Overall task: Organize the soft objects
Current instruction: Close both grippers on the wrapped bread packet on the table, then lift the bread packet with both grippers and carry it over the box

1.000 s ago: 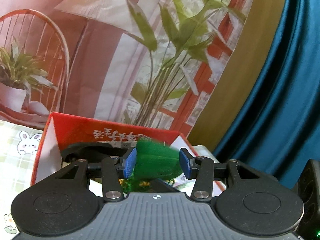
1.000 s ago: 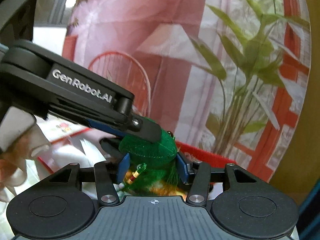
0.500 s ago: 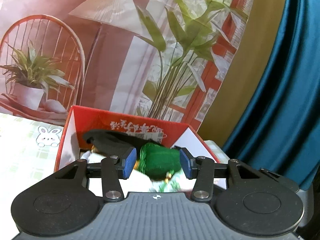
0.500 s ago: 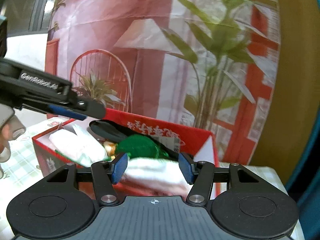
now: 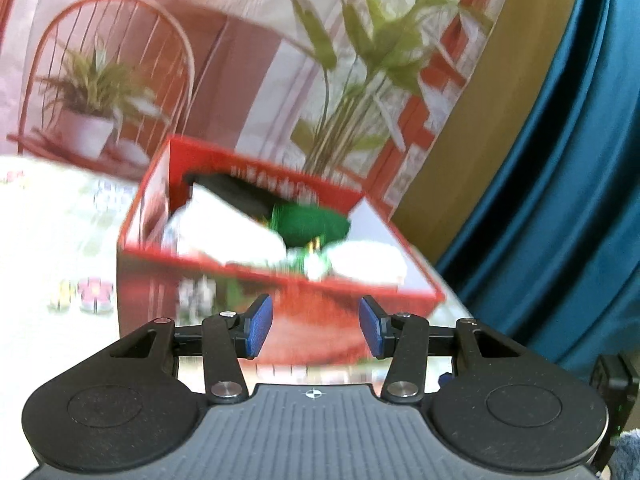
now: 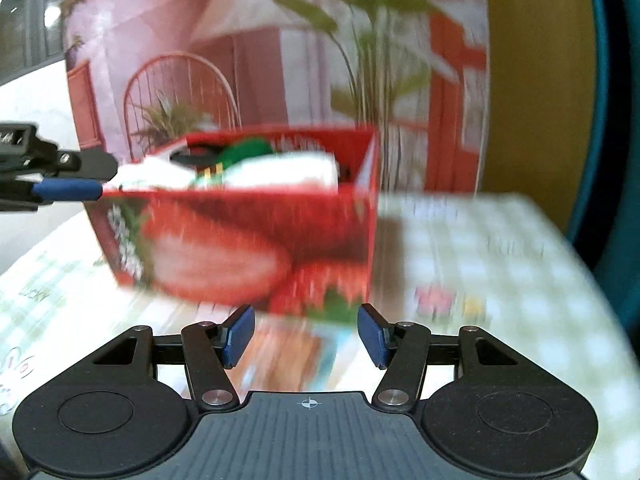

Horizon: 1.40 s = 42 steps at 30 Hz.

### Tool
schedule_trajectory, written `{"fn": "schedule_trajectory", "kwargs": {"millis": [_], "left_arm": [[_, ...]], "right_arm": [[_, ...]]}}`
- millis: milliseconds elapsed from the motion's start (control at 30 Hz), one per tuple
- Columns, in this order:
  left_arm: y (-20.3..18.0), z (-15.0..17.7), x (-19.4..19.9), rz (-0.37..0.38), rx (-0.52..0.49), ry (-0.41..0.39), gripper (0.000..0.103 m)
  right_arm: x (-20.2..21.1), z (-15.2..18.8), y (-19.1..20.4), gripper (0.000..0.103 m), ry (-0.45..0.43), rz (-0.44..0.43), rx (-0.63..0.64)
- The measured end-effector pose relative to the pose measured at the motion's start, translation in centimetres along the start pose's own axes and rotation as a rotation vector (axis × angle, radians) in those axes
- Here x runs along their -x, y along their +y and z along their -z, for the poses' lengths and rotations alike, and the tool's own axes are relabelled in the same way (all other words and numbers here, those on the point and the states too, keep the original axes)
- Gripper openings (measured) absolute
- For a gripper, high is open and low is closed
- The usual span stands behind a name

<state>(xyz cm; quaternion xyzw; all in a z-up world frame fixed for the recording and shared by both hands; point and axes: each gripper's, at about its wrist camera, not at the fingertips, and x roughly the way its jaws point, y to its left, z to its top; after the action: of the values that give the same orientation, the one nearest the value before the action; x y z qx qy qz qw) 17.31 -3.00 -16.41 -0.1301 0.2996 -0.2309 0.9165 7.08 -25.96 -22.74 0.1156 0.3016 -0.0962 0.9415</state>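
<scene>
A red strawberry-print box (image 5: 280, 304) (image 6: 256, 240) stands on the table. Inside it lie a green plush item (image 5: 312, 224) (image 6: 244, 150), white soft items (image 5: 224, 232) (image 6: 280, 170) and a black soft item (image 5: 240, 196). My left gripper (image 5: 316, 330) is open and empty, in front of the box's near wall. My right gripper (image 6: 306, 334) is open and empty, in front of the box's strawberry side. The left gripper's fingers (image 6: 66, 190) show in the right wrist view at the box's left corner. Both views are blurred.
A checked tablecloth (image 6: 480, 260) with small prints covers the table. A printed backdrop (image 5: 280, 60) with a chair and plants stands behind the box. A teal curtain (image 5: 560, 200) hangs at the right.
Both grippers have let go of the green plush item, which now lies in the box. Both have pulled back and down from the box, jaws open.
</scene>
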Motion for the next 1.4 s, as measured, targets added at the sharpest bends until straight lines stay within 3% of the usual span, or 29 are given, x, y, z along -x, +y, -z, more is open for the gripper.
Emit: {"fn": "schedule_trajectory", "kwargs": {"millis": [233,567,933,1033,1200,1400], "left_arm": [[1.0,3.0,-0.3,0.010,0.040,0.094,0.050],[2.9,5.4,-1.4,0.056,0.121,0.186,0.050],[3.9,8.0,-4.4,0.108,0.183,0.271,0.050],[3.6,8.3,-4.9,0.139,0.172,0.282,0.049],[3.1,8.1,-4.6,0.123,0.137,0.279,0.045],[2.4,6.8,-2.7,0.139,0.102,0.203,0.045]], "right_arm": [[-0.3,2.6,0.9,0.047,0.111,-0.088,-0.067],[-0.7,3.0,6.4,0.042,0.151,-0.189,0.090],[-1.4,3.2,6.4,0.047,0.145,-0.202,0.104],[-1.4,3.4,6.1,0.046,0.142,-0.211,0.094],[-1.4,3.4,6.3,0.045,0.137,-0.208,0.103],[-0.1,2.4,6.8,0.045,0.073,-0.206,0.131]]}}
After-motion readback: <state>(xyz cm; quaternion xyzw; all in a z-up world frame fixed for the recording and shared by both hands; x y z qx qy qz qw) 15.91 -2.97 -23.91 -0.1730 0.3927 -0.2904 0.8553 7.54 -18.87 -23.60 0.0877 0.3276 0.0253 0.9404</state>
